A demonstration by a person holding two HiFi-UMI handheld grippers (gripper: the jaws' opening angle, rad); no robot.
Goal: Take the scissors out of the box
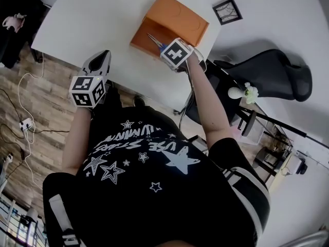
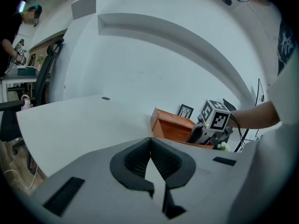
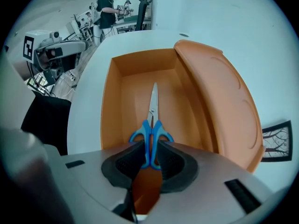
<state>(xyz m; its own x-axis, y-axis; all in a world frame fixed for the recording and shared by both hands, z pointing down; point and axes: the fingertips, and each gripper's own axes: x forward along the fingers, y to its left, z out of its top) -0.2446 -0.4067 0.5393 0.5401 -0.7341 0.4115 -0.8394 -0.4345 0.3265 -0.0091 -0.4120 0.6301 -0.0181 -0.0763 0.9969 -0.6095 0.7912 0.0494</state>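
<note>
The right gripper [image 3: 150,154] clamps the scissors [image 3: 152,118] by the handles.

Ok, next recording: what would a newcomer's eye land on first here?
The open orange box on the white table, its lid folded open beside it, stands out at once. Within its opening, the blue-handled scissors point away from the right gripper, whose jaws are shut on the handles. The left gripper hangs near the table's near edge, jaws together and empty.
</note>
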